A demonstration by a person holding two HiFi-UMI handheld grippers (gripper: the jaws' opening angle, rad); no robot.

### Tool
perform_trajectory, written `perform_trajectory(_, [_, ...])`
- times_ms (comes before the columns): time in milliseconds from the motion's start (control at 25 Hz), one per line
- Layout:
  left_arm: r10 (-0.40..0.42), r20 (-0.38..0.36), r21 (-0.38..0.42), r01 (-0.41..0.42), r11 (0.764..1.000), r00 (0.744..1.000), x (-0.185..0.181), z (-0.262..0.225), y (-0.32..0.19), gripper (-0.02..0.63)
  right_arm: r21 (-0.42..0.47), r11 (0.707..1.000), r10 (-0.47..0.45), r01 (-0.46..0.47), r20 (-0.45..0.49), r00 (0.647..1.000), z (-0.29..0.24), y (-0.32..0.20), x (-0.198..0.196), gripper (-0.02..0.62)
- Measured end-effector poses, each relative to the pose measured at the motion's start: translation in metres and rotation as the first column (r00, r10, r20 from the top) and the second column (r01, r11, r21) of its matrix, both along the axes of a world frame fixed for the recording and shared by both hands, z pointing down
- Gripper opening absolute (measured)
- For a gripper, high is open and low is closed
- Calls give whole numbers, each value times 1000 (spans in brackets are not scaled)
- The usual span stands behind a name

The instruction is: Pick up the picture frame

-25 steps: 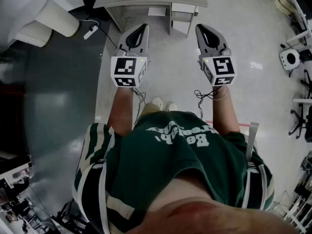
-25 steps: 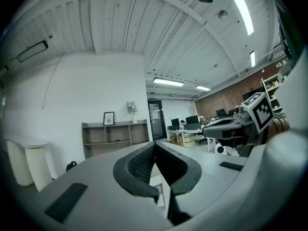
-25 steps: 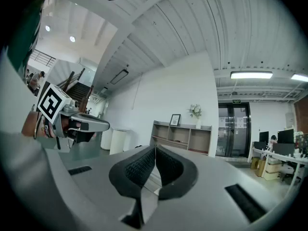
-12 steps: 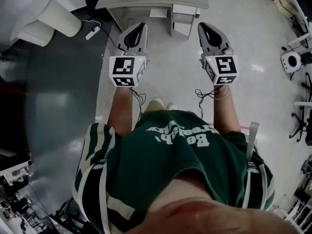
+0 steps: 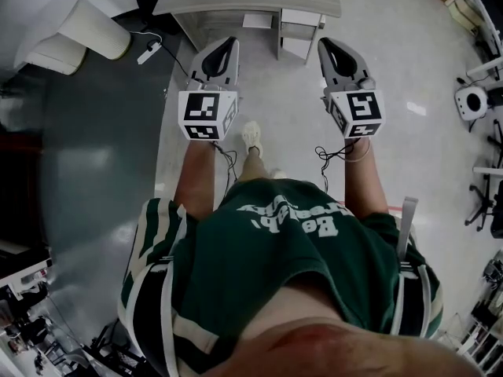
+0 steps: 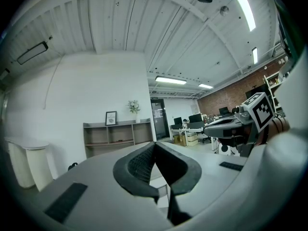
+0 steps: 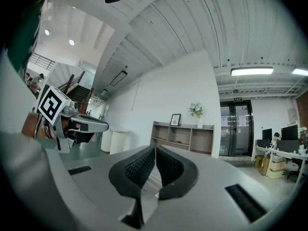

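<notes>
Frame (image 7: 175, 120) stands on shelf (image 7: 185, 125); left tool (image 6: 154, 145), right tool (image 7: 155, 147) closed.

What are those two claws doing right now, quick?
Left gripper: closed, holding nothing.
Right gripper: closed, holding nothing.

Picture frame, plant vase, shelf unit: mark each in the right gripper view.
picture frame (image 7: 176, 120), right gripper view, centre of the framed print.
plant vase (image 7: 199, 123), right gripper view, white vase body.
shelf unit (image 7: 184, 139), right gripper view, middle compartment.
</notes>
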State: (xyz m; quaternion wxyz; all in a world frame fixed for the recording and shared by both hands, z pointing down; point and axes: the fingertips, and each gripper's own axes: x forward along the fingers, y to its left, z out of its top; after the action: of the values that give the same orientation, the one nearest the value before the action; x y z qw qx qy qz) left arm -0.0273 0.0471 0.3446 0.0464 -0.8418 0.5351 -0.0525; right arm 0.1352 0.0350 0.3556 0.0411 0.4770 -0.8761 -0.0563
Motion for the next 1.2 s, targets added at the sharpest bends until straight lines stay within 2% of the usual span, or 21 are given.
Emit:
perform_trajectory(400, [8,-8,14,-8,1000,1000,-1,4,-59,18,8,1000,4,-4,-16,1000,1,-58,-3,35])
perform_trajectory(800, [33,-6,32,-33,999,999,-25,-12,-131,18,35,999,12,-11,-9,1000,-16,-123,-31,35])
perform_trajectory(1200, [38,-4,50,-38,998,999,-52,-20,-173,18,64,998,15,-15,10,1000,-27,-160,-61,35])
